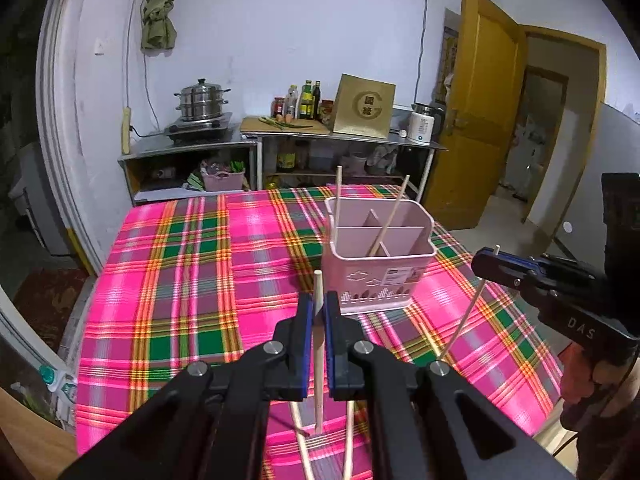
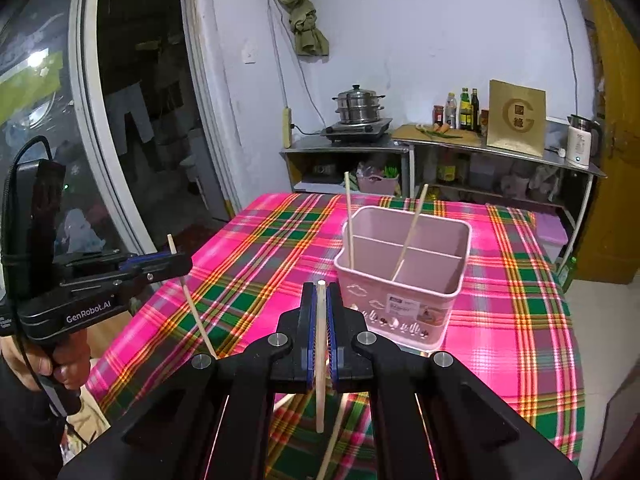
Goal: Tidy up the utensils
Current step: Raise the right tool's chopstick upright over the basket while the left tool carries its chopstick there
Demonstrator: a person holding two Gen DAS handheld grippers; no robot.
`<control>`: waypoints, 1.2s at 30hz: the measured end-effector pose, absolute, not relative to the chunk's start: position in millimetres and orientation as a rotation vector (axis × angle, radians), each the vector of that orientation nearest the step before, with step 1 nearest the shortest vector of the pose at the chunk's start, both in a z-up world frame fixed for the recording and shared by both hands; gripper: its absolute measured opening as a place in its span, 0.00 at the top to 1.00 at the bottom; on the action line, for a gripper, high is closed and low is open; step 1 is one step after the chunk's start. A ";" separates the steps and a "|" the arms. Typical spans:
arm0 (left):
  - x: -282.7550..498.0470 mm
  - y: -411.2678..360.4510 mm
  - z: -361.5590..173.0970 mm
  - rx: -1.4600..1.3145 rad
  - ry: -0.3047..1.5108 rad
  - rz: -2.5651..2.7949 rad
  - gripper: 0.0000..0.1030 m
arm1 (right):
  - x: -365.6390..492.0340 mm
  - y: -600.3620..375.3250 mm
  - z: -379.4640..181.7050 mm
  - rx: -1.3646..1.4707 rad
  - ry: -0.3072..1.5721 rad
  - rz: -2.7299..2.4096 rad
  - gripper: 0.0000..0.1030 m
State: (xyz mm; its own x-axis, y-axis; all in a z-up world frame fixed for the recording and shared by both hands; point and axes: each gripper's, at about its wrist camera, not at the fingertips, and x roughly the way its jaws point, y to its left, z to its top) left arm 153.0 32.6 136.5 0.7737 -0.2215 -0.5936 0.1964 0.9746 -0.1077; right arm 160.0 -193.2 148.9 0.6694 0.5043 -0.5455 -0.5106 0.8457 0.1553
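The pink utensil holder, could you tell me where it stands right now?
The pink utensil holder stands on the plaid tablecloth, ahead of both grippers, right of centre in both wrist views, with two chopsticks already inside.

On table [image 1: 180, 280], toward far right part: utensil holder [image 1: 378, 264], divided into compartments, standing upright. In holder: two chopsticks [image 1: 338, 196], one upright at far left corner, one leaning across middle divider. Nearer than holder, above table: left gripper [image 1: 319, 316] clamping a chopstick [image 1: 318, 360] upright; right gripper [image 2: 320, 312], to its right, likewise clamping another chopstick [image 2: 320, 360]. Flat on table beneath grippers: loose chopsticks [image 1: 348, 440]. Behind table, against wall: metal shelving [image 1: 192, 148] bearing steamer pot [image 1: 202, 100] at left, bottles [image 1: 306, 100] at middle, kettle [image 1: 422, 128] at right. Right of shelving: door [image 1: 488, 100].
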 end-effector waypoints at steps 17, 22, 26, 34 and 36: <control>203.2 1.7 183.9 -0.043 0.594 -0.289 0.94 | 201.5 -215.4 187.0 0.044 0.529 0.532 0.95; 224.6 -5.5 204.5 -0.047 0.562 -0.298 0.94 | 221.5 -222.7 205.7 0.095 0.491 0.529 0.95; 239.5 -10.8 217.6 -0.048 0.531 -0.301 0.94 | 233.3 -223.7 216.6 0.115 0.463 0.524 0.95; 270.6 -23.2 219.3 -0.040 0.518 -0.308 0.94 | 258.9 -219.0 223.6 0.121 0.434 0.506 0.95; 277.6 -25.1 216.7 -0.036 0.515 -0.305 0.94 | 265.3 -218.6 221.8 0.125 0.432 0.501 0.95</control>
State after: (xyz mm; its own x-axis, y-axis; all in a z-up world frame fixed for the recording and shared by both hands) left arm 277.6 -25.1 216.7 0.8263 -0.2964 -0.4790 0.2786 0.9541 -0.1098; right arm 265.3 -218.6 221.8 0.7895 0.4898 -0.3699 -0.4379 0.8717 0.2198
